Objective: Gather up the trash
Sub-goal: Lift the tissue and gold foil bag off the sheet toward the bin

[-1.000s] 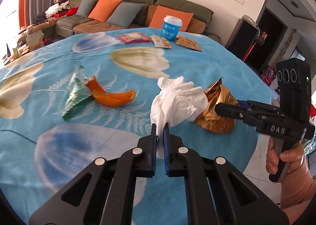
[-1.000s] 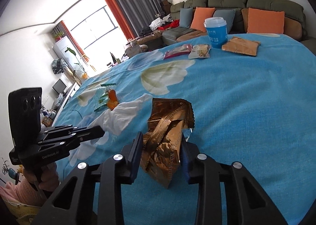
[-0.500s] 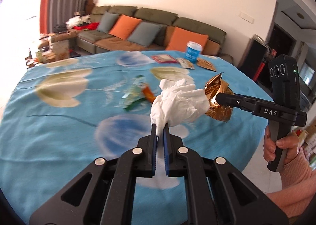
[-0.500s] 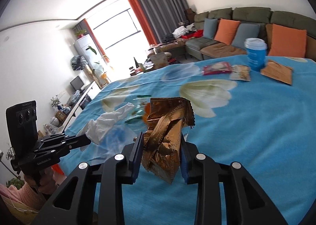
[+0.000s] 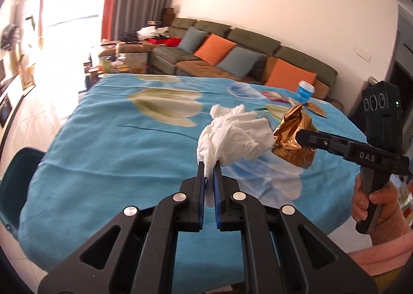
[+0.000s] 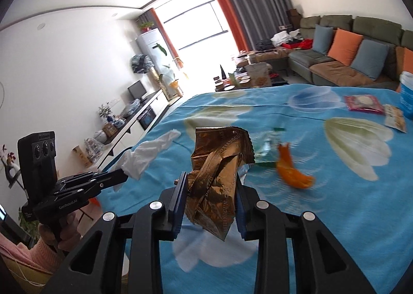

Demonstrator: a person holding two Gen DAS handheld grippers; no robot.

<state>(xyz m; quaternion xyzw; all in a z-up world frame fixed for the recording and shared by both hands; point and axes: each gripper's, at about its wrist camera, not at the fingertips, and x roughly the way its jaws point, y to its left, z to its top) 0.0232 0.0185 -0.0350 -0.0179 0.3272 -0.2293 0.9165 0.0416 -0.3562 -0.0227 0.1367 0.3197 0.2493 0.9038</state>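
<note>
White tissue and gold wrapper both lifted above the blue floral bench.
Left gripper point(image 5: 209, 169) jaws nearly pressed together, pinching crumpled white tissue point(image 5: 233, 136). Right gripper point(image 6: 211, 194) jaws part spread, clamped on crinkled gold wrapper point(image 6: 219, 173); print partly readable, "XIANGCUN". Right body reads "DAS", left body "GenRobot.AI". On the bench past the wrapper: orange peel point(image 6: 293, 171), green wrapper point(image 6: 267, 146), pink packet point(image 6: 364, 103), blue cup point(image 5: 305, 91) at far edge.

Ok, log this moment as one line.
left gripper: shut on white tissue | right gripper: shut on gold wrapper | orange peel: on table
</note>
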